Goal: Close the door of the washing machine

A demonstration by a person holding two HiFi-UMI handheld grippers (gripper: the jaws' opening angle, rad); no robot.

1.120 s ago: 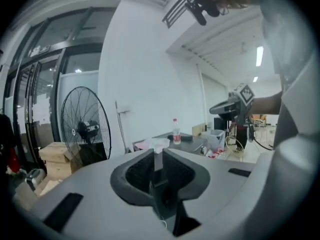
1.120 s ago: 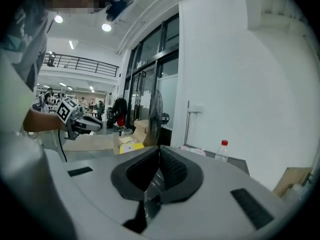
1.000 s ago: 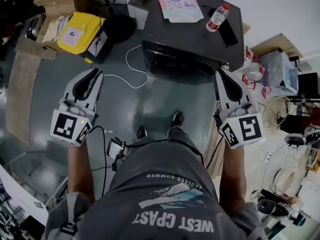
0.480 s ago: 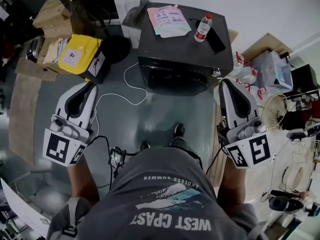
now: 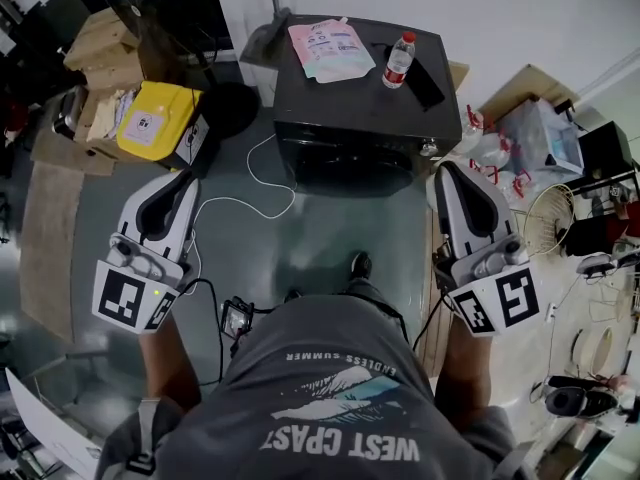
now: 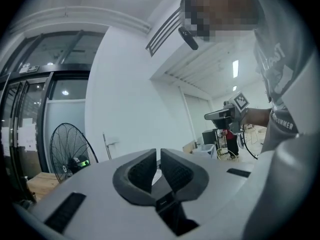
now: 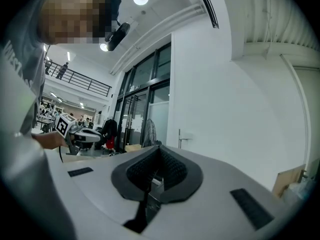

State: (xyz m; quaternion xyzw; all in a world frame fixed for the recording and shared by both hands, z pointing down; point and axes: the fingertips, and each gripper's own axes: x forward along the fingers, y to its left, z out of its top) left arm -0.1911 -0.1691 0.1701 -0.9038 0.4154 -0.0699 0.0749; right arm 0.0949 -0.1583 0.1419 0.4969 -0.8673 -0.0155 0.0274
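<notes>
The washing machine (image 5: pixel 365 88) is a black box against the white wall, seen from above; its dark front (image 5: pixel 345 163) faces me, and the door's position cannot be told from this angle. My left gripper (image 5: pixel 178 178) hangs left of the machine over the grey floor, shut with nothing held. Just off the machine's front right corner, my right gripper (image 5: pixel 444 170) is shut and empty as well. In the left gripper view the left gripper (image 6: pixel 158 156) has its pads together, pointing at a white wall. The right gripper (image 7: pixel 159 153) is closed the same way in its own view.
A pastel pouch (image 5: pixel 330 46), a water bottle (image 5: pixel 398 60) and a flat black item (image 5: pixel 420 78) lie on the machine's top. A white cable (image 5: pixel 262 193) runs across the floor. A yellow case (image 5: pixel 155 120) and cardboard boxes sit left; bags and a fan (image 5: pixel 552 220) crowd the right.
Both grippers have come up toward the camera and drawn back from the machine's front; the right one has left the front right corner. The machine now sits higher in the picture.
</notes>
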